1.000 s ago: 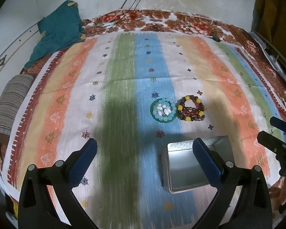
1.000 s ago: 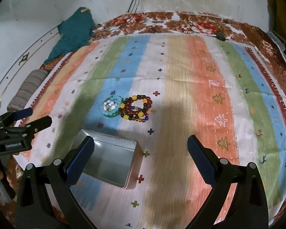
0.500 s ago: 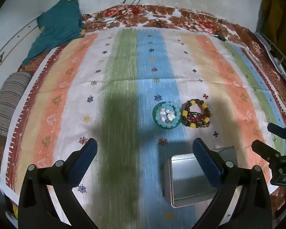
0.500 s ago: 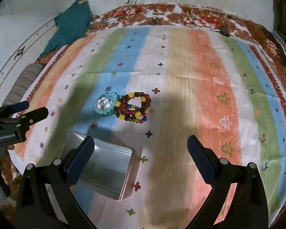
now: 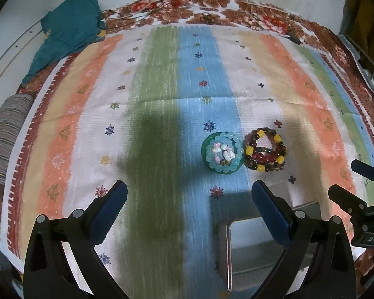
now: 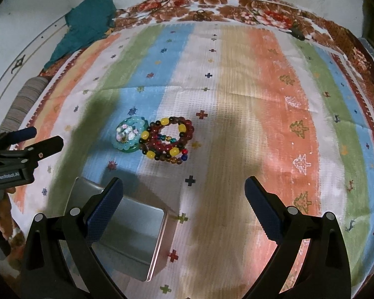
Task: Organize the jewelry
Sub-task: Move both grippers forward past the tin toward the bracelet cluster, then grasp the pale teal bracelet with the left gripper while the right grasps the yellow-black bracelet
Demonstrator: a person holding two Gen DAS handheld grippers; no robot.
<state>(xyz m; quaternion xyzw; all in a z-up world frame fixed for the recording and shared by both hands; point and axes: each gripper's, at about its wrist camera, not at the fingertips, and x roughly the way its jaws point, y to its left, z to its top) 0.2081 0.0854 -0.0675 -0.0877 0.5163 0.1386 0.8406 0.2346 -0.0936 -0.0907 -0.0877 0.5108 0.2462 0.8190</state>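
I am looking at two clusters of beads lying side by side near the middle of the bed: a pale blue bracelet (image 5: 223, 152) coiled on a small green disc, touching the dark bracelets (image 5: 265, 150) with yellow beads stacked just to its right. An open tin (image 6: 127, 226) is sitting nearer me, toward the bed's near edge, apart from both clusters and, as far as I can see, holding nothing.

I am holding the left gripper (image 5: 188, 209) and the right gripper (image 6: 184, 204) above the cloth (image 5: 162, 114), each with its fingers spread wide and nothing between them. I judge the step in hand to be the first pick. To do it well, I would bring the right gripper down over the dark stack, close across the rings rather than on one bead so the coils lift together, and keep clear of the blue bracelet touching it. The beads are round and will likely roll out of a shallow pinch.

The right wrist view is showing the dark stack as several separate loops and the tin's whole interior; the left wrist view is hiding part of the tin behind its own finger, yet showing the charms inside the blue ring more plainly.
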